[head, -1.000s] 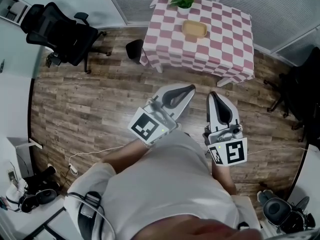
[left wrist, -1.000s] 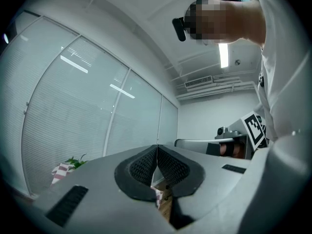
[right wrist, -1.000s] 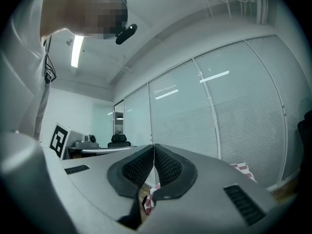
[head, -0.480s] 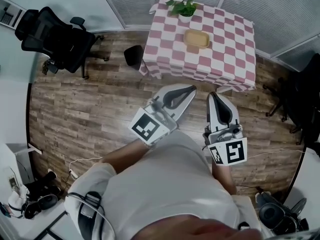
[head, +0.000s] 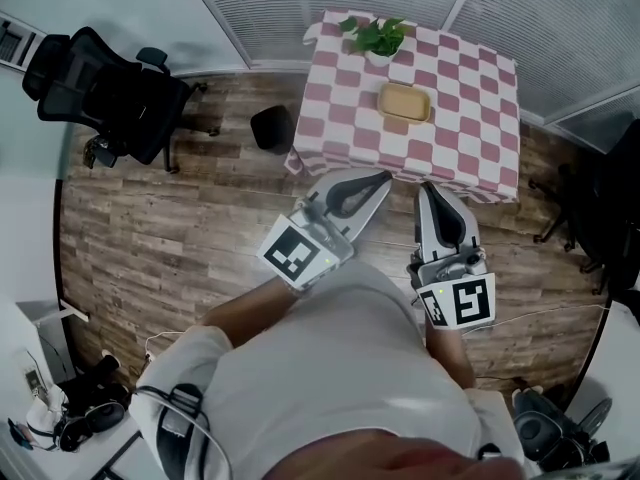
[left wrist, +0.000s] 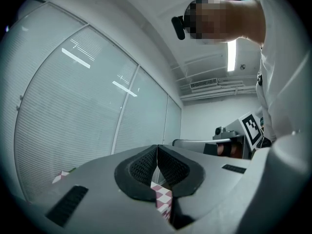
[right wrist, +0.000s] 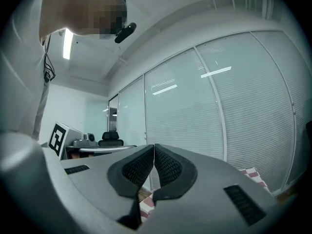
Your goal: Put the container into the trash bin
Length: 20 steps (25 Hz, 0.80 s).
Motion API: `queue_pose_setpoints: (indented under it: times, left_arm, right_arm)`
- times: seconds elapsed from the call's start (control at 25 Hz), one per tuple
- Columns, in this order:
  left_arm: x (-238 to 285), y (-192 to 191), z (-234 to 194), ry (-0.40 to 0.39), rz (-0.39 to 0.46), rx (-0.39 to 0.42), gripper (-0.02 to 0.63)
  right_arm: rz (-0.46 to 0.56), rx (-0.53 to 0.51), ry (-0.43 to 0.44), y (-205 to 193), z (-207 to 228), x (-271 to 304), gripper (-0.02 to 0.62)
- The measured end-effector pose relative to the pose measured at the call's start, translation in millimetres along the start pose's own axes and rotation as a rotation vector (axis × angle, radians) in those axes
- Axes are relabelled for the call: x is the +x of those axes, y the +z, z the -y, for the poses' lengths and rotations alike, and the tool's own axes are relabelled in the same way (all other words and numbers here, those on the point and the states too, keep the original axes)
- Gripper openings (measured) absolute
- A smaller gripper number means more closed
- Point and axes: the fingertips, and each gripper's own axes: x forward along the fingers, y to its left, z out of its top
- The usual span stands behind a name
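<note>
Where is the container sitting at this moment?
In the head view, the yellow container lies on the checkered table, in the upper middle of the picture, just below and to the right of the potted plant.

grippers: two are counted, left gripper (head: 384, 176) and right gripper (head: 423, 187)
container (head: 404, 102): one
trash bin (head: 271, 128): one
potted plant (head: 378, 36): one
checked table (head: 475, 118): one
office chairs (head: 110, 90) (head: 606, 196): two

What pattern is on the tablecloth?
The tablecloth has pink and white checks, best seen in the head view.
</note>
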Motion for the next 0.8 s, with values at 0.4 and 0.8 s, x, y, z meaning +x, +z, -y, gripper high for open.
queue_pose_setpoints:
  times: [0.4, 0.8]
  left_arm:
    - [14, 0, -66, -0.026, -0.014, -0.006, 0.031]
    - [26, -11, -93, -0.032, -0.036, -0.035, 0.031]
  right_arm:
    - [-0.014, 0.001, -0.026, -8, 14, 66, 0.031]
    - [-0.044, 0.007, -0.048, -17, 30, 90, 0.031]
